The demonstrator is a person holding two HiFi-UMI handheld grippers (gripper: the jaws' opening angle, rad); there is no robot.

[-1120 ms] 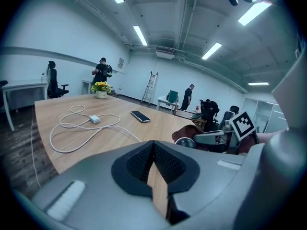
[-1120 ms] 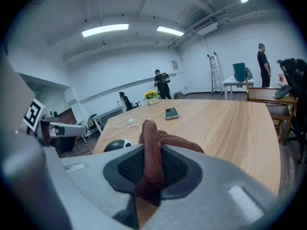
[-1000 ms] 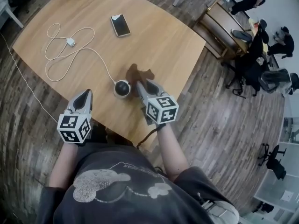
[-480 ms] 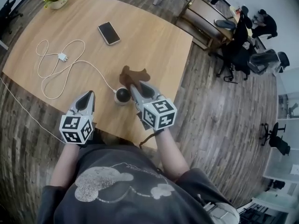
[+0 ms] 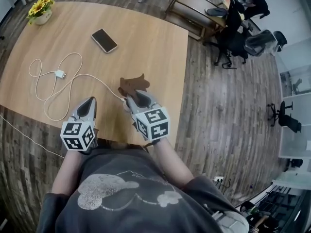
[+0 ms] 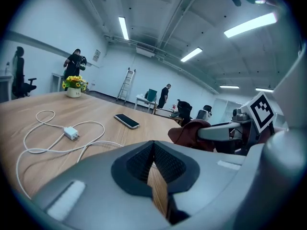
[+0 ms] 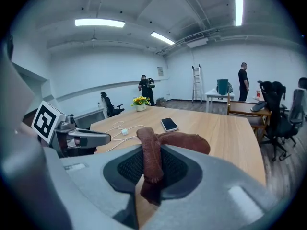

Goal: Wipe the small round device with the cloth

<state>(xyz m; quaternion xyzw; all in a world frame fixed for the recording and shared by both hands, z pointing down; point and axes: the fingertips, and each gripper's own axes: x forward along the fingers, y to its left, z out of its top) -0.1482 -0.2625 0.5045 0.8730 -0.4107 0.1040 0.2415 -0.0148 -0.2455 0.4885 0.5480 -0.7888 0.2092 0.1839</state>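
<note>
In the head view my right gripper [image 5: 135, 97] is shut on the brown cloth [image 5: 133, 84], which bunches on the table just beyond its tips. The right gripper view shows a fold of that cloth [image 7: 152, 153] pinched between the jaws. The small round device is hidden under the right gripper and cloth; only its white cable [image 5: 92, 77] runs up to that spot. My left gripper [image 5: 88, 102] hovers at the table's near edge, a hand's width to the left, shut with nothing in it. From the left gripper view, the right gripper [image 6: 224, 131] and cloth [image 6: 191, 133] show at the right.
On the wooden table [image 5: 155, 52] lie a black phone [image 5: 104, 40] further back, a looped white cable with a charger plug [image 5: 60, 74] at the left, and a pot of yellow flowers [image 5: 40, 9] at the far left corner. Office chairs [image 5: 233, 42] stand beyond the table.
My right gripper has carried the cloth leftward onto the round device, which showed beside it before and is now covered. The left gripper has stayed put; the head camera has tilted.
</note>
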